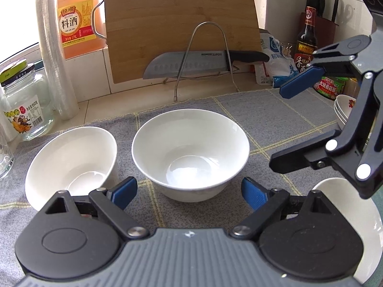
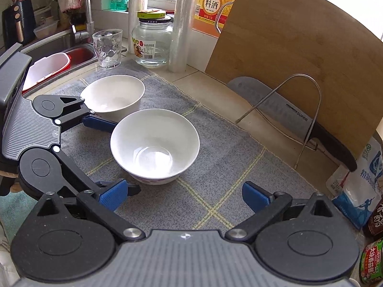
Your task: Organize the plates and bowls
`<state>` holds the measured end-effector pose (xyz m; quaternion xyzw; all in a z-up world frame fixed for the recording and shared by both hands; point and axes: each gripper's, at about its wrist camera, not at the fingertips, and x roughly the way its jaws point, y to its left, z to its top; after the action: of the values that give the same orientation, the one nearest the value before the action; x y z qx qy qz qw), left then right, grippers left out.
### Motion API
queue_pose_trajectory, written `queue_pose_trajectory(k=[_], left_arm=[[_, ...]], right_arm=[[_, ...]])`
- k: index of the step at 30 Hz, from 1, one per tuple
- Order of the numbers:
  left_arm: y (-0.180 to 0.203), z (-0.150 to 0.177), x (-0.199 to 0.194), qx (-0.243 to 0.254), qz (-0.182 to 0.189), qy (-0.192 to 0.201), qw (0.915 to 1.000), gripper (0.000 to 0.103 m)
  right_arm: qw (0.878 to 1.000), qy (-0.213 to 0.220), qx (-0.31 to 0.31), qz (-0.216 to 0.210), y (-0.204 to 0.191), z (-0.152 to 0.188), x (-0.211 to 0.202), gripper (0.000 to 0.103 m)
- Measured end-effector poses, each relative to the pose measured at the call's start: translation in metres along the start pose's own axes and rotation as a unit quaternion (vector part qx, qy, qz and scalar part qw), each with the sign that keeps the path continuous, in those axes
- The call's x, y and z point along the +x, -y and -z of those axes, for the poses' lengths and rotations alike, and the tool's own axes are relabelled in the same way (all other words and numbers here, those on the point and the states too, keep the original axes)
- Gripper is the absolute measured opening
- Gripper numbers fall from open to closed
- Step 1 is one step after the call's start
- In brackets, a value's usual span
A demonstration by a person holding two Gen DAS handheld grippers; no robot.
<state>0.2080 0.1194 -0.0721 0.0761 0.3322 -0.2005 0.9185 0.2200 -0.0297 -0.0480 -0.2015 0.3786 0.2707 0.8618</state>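
Bowls sat upright on the grey checked cloth [image 1: 275, 119] covering the table: middle white ceramic bowl [image 1: 190, 154] just ahead of the spread, empty left tongs [image 1: 189, 192], probably lined up for stacking; right tongs [image 2: 184, 195] spread too, holding nothing

On the worktop [image 2: 210, 81] we see a grey checked cloth [image 2: 215, 167] spread flat. Behind it a bamboo cutting board [image 1: 179, 24] stands upright against the wall, with a wire rack [image 1: 205, 55] in front holding a Supor kitchen knife [image 1: 191, 63], its blade lying level and its black handle to the right. Left of the board we find an orange jug of cooking wine [image 1: 76, 19], a roll of clear film [image 1: 55, 55] standing upright, and a glass jar [image 1: 24, 100] with a yellow-green lid. Near the jar stands a dimpled drinking glass [image 2: 107, 49], beside the sink [image 2: 79, 52]. To the right we see a white-and-blue bag [image 1: 278, 64], a dark sauce bottle [image 1: 307, 35] and a knife block [image 1: 323, 21].
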Motion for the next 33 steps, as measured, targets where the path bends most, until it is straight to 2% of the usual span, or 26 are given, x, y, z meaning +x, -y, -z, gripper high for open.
queue_pose_trajectory(k=[11, 15, 18, 23, 27, 33], left_arm=[[0.004, -0.001, 0.006, -0.007, -0.010, 0.003, 0.9999, 0.093], [0.005, 0.000, 0.006, -0.004, -0.012, 0.005, 0.9999, 0.092], [0.004, 0.000, 0.006, -0.007, -0.013, 0.007, 0.9999, 0.091], [0.003, -0.001, 0.005, -0.011, -0.012, 0.010, 0.9998, 0.091], [0.005, -0.003, 0.006, -0.008, -0.011, 0.011, 0.9999, 0.089], [0.005, -0.004, 0.007, -0.003, -0.008, 0.011, 0.9999, 0.088]], right_arm=[[0.998, -0.004, 0.003, -0.066, 0.011, -0.028, 0.043, 0.103], [0.997, -0.010, 0.006, -0.082, 0.015, -0.034, 0.056, 0.097], [0.995, -0.014, 0.015, -0.094, 0.019, -0.037, 0.062, 0.089], [0.994, -0.018, 0.020, -0.105, 0.021, -0.041, 0.069, 0.088], [0.993, -0.024, 0.026, -0.116, 0.023, -0.042, 0.074, 0.082], [0.991, -0.025, 0.034, -0.131, 0.023, -0.043, 0.078, 0.081]])
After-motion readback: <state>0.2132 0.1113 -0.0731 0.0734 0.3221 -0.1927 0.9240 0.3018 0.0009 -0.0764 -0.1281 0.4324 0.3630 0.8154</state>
